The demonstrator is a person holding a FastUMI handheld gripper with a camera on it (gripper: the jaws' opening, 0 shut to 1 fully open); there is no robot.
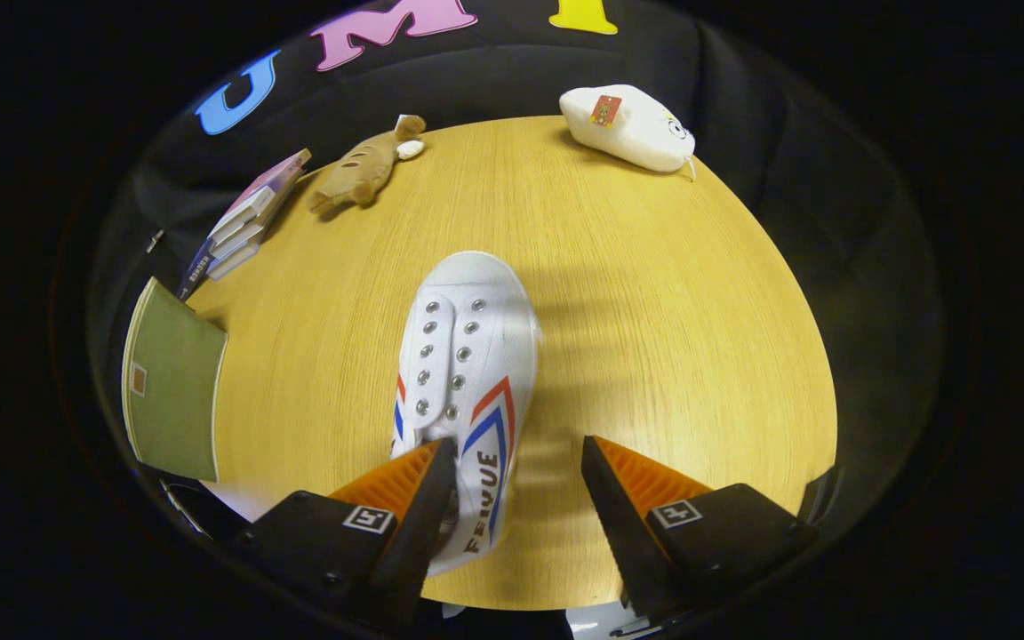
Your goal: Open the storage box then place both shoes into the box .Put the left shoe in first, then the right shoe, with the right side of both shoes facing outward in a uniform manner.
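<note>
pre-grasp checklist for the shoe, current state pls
1. Gripper open: ok, fingers spread apart.
2. White shoe between the fingers: not ok, its heel sits at the left finger, the gap mostly over bare table.
3. Both fingers on the shoe: not ok.
4. Shoe upright, toe pointing away: ok.
5. Which shoe, left or right: cannot tell.
6. Clutter clear of shoe: ok, brown plush toy, white plush toy, books and green booklet lie apart.

Gripper (519,462) fingers apart over white shoe (468,373) on wood table (654,311), heel btwn fingers.
</note>
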